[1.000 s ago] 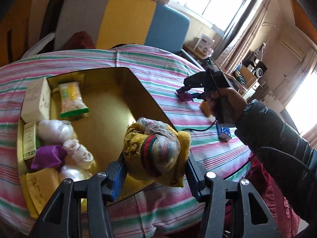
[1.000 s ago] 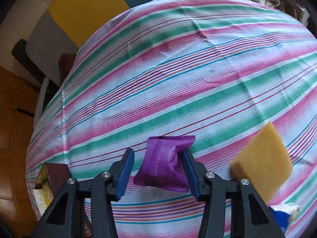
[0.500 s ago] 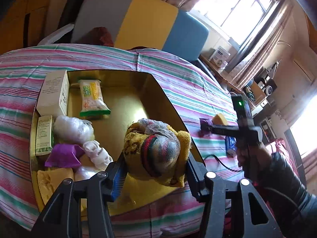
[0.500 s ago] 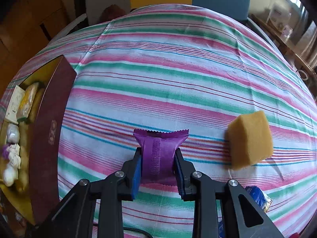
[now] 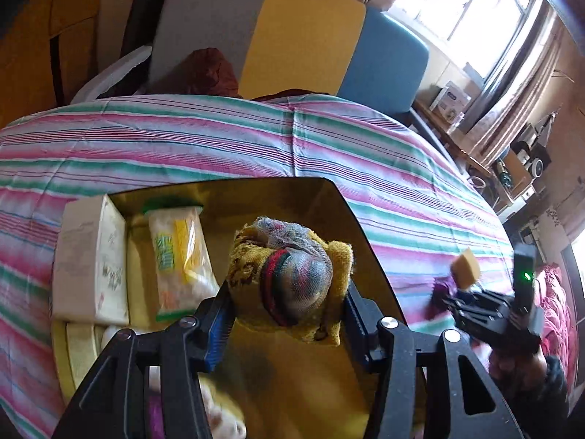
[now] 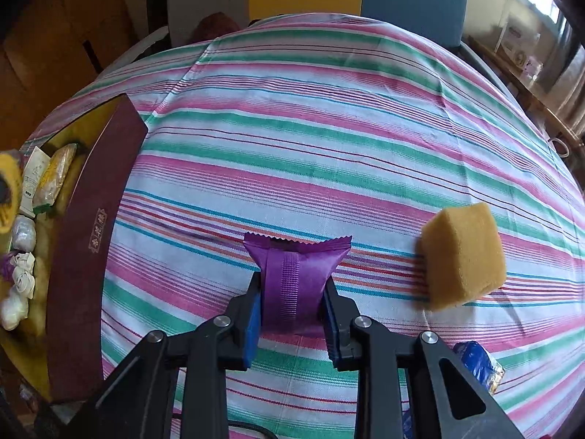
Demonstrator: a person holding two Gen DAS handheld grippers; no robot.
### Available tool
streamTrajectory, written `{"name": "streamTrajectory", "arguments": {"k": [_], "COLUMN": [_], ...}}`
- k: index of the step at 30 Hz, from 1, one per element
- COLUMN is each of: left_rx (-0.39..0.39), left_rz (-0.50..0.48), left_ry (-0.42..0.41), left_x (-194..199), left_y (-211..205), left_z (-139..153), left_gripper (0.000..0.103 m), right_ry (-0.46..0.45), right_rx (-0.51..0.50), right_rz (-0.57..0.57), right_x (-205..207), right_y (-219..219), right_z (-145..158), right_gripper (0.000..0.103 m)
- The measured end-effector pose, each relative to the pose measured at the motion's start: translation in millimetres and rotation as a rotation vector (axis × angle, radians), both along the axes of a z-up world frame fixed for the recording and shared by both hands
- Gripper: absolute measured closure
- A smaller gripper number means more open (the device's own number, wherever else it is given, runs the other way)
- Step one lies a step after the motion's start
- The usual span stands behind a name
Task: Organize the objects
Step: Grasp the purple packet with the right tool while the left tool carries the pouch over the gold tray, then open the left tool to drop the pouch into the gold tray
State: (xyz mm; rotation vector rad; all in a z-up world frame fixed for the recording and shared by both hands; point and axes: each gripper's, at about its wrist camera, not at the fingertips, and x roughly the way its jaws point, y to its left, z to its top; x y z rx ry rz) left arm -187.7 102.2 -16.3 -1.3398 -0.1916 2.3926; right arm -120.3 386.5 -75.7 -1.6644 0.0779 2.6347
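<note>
**Both grippers loaded: knitted bundle over the box, purple packet over the cloth**

The left gripper (image 5: 289, 314) is closed partway on a yellow knitted bundle (image 5: 292, 281), its blue-padded jaws pressing the bundle's two sides. The bundle is a yellow patterned cloth wrapped about a striped, mesh-covered lump. It hangs above the gold-lined box (image 5: 329, 197), whose open interior spreads below and ahead of the fingers.

Inside the box, to the left of the left gripper, a white carton (image 5: 91, 259) lies along the wall. Just beside it, nearer the fingers, is a clear snack bag (image 5: 179, 256) with yellow and green print. Lower left, under the gripper's frame, pale wrapped items show only in part and are blurred.

The right gripper (image 6: 292, 311) has closed narrowly on a purple packet (image 6: 296, 278), squeezing its middle so that the serrated top edge fans out ahead of the fingertips. The packet is held over the striped tablecloth (image 6: 329, 109). Whether it touches the cloth cannot be told.

To the right of the right gripper and slightly ahead sits a yellow sponge block (image 6: 462, 252) on the cloth. Close by the gripper's right arm, low in view, lies a blue wrapper (image 6: 475, 362). Well to the left of this gripper stands the box, its maroon outer wall (image 6: 91, 226) turned toward the camera, with the carton, snack bag and white wrapped items visible inside.

In the left wrist view the right gripper appears far to the right, near the sponge.
</note>
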Motion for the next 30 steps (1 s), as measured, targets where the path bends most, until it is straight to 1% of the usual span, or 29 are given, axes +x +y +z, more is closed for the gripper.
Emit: {"name": "streamTrajectory", "arguments": {"k": [2, 4, 8, 12, 14, 15, 17, 19, 21, 23, 26, 28, 30], "left_rx": [-0.034, -0.049, -0.106, -0.163, -0.166, -0.151, -0.138, -0.136, -0.118, -0.109, -0.112, -0.099, -0.120], "left_rz": [0.011, 0.027, 0.042, 0.073, 0.090, 0.095, 0.110, 0.121, 0.121, 0.116, 0.098, 0.088, 0.077], "left_ry": [-0.013, -0.036, -0.074, -0.088, -0.091, -0.099, -0.105, -0.095, -0.086, -0.069, -0.028, 0.017, 0.061], "left_x": [-21, -38, -64, -80, -82, -82, -81, -79, -75, -71, -58, -43, -25], "left_y": [5, 8, 13, 7, 2, -1, -6, -8, -9, -8, -7, -6, -7], "left_z": [-11, -22, -43, -58, -58, -58, -56, -53, -48, -42, -29, -15, -3], "left_gripper": [0.049, 0.049, 0.049, 0.049, 0.046, 0.046, 0.038, 0.032, 0.030, 0.025, 0.025, 0.025, 0.025], "right_ry": [-0.001, -0.002, -0.003, -0.002, -0.002, -0.002, -0.002, -0.001, -0.001, 0.001, 0.005, 0.007, 0.011], "right_rx": [-0.005, -0.011, -0.018, -0.024, -0.024, -0.024, -0.025, -0.023, -0.023, -0.020, -0.011, -0.006, 0.005], "right_rz": [-0.002, -0.004, 0.000, 0.004, 0.007, 0.007, 0.007, 0.008, 0.009, 0.009, 0.012, 0.016, 0.020], "right_x": [-3, -4, -5, -5, -5, -5, -5, -5, -5, -6, -5, -5, -5], "right_y": [-1, 0, -1, -1, -1, -2, -1, -2, -1, -2, -2, -3, -4], "right_z": [-1, -1, -1, -1, -1, -2, -2, -2, -2, -2, -2, -2, -2], "right_gripper": [0.074, 0.074, 0.074, 0.074, 0.074, 0.074, 0.074, 0.074, 0.074, 0.074, 0.074, 0.074, 0.074]}}
